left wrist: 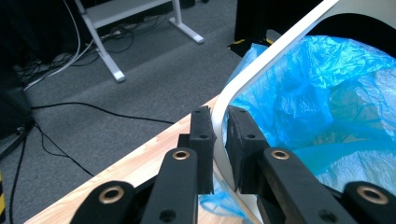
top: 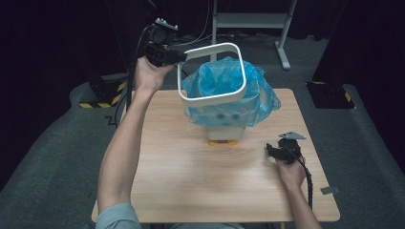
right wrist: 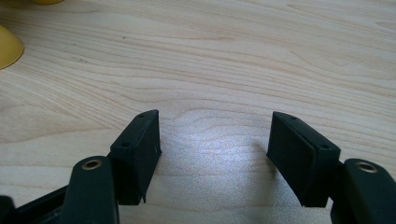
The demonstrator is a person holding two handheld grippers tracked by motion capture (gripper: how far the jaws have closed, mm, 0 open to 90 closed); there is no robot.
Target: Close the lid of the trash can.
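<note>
The left gripper (top: 177,56) held a smooth white rounded-square ring (top: 213,98), its 2 black fingers (left wrist: 203,140) clamped on the thin rim, tilted above the far middle of the pale wood-grain surface (top: 191,167). Below it stood a white bin (top: 225,132) lined with a crinkled blue plastic bag (top: 258,98). The right gripper (top: 273,150) rested near right, fingers (right wrist: 140,144) spread apart, gripping nothing.

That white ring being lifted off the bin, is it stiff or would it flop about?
Probably stiff: the white plastic rounded-square ring keeps its shape though the left hand-held gripper pinches just one edge. Likely light, since it hangs tilted from that single grip. Its smooth surface may be slippery.
</note>
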